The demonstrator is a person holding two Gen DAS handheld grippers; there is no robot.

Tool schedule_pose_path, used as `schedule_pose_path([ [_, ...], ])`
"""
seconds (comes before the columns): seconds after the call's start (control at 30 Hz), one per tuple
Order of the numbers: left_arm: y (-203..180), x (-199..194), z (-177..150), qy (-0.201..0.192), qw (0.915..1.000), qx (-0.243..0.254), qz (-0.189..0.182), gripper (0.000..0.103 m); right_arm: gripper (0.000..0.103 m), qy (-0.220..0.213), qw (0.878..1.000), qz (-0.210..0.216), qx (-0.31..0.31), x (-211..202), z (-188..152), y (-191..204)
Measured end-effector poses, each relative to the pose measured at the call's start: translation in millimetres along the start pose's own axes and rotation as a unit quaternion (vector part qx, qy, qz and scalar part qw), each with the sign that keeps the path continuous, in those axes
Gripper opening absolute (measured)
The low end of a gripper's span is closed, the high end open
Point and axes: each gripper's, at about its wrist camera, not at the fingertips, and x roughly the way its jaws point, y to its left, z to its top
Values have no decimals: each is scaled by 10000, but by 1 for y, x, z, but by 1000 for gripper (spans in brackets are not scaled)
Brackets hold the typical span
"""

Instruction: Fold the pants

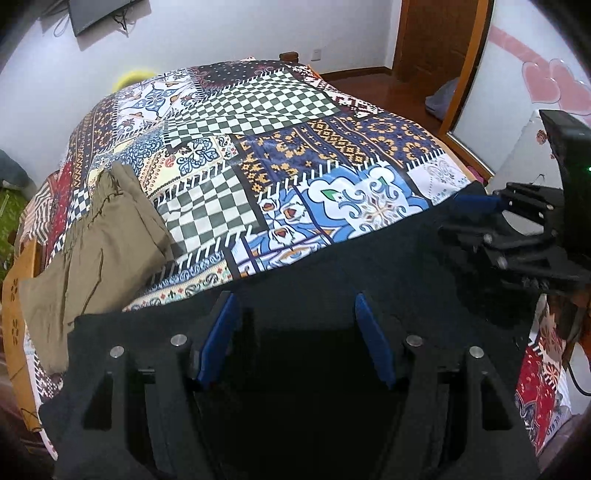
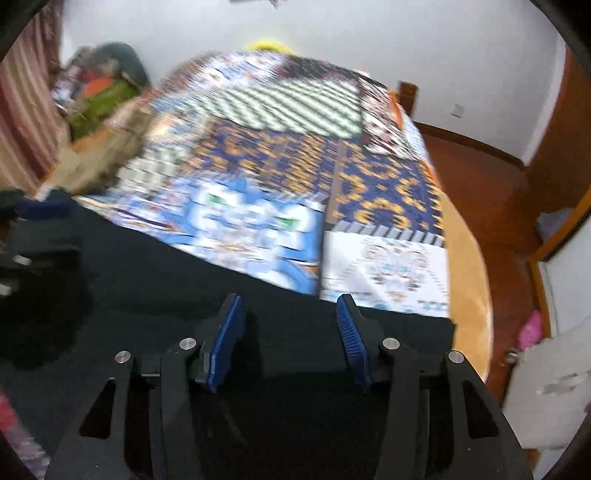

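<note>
Both hand-held grippers, left [image 1: 297,332] and right [image 2: 288,332], hang open over black pants [image 1: 332,280] on the bed [image 1: 258,147]; pinch the far edge squarely.

This is a bedroom in a home. A bed [image 1: 22,302] with a wooden frame fills most of the view, spread with a patchwork-print bedcover [image 1: 258,147] of checks and floral panels. A wall-mounted television [image 1: 96,14] hangs on the pale wall, a wooden door [image 1: 436,37] stands by the polished wooden floor [image 1: 373,88], and pink heart decals [image 1: 554,81] decorate one panel.
</note>
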Motion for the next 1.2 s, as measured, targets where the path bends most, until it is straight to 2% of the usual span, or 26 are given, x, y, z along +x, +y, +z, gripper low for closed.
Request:
schedule_pose_path([
  [0.13,-3,-3,-7,3,10000,-59,-10,66,50,290,9983,480,-144,12,-7,26],
  [0.2,-4,-5,-9,4,10000,-92,-4,66,50,537,9973,441,-225,25,-14,33],
  [0.3,-5,-9,-12,-13,9999,-112,-6,66,50,592,9967,543,65,25,-16,20],
  [0.37,-7,-14,-13,-47,9999,-103,-2,66,50,617,9972,352,234,17,-18,9],
  [0.6,-30,-35,-17,-232,9997,65,-109,67,51,298,9956,12,892,-47,-53,-20],
  [0.7,-44,-42,-19,-270,9994,148,-172,67,62,61,9920,-55,1263,-70,-69,-25],
  [0.8,-58,-45,-23,-250,9990,220,-299,69,63,-69,9879,-103,1547,-88,-86,-27],
  [0.93,-78,-44,-30,-143,9984,320,-442,70,65,-102,9805,-18,1960,-99,-112,-29],
  [1.07,-93,-39,-38,-35,9971,271,-707,70,65,-39,9677,364,2496,-88,-132,-29],
  [1.2,-107,-29,-46,137,9968,364,-704,70,65,23,9608,602,2707,-74,-142,-25],
])
